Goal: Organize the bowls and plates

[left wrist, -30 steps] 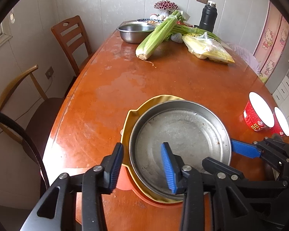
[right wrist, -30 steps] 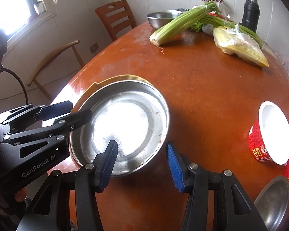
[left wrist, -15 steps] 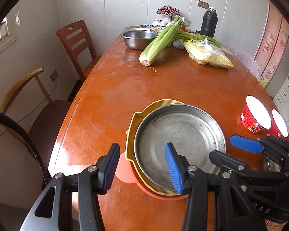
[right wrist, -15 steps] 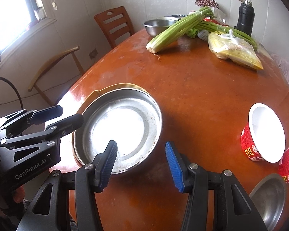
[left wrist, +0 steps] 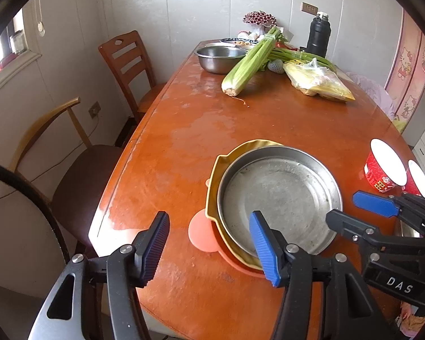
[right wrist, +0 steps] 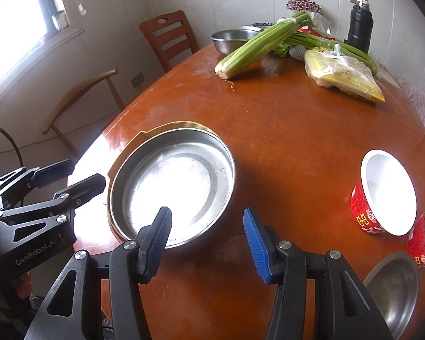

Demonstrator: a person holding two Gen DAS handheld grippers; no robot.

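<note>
Crowding the table's (left wrist: pixel 184 147) far end, celery (left wrist: pixel 249 62) and a steel bowl (left wrist: pixel 219 58) leave bare wood beyond the stacked plates (left wrist: pixel 280 195), left gripper (left wrist: pixel 209 243) just opened empty, right gripper (right wrist: pixel 206 240) parted, empty.

Dull scuffed metal pan (left wrist: pixel 280 198), glossy, seemingly wooden table (left wrist: pixel 240 124)

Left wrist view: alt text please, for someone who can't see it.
A steel plate sits stacked on a yellow plate and an orange plate on a wooden table. The open left tool has just been opening, nothing between its fingers.
</note>
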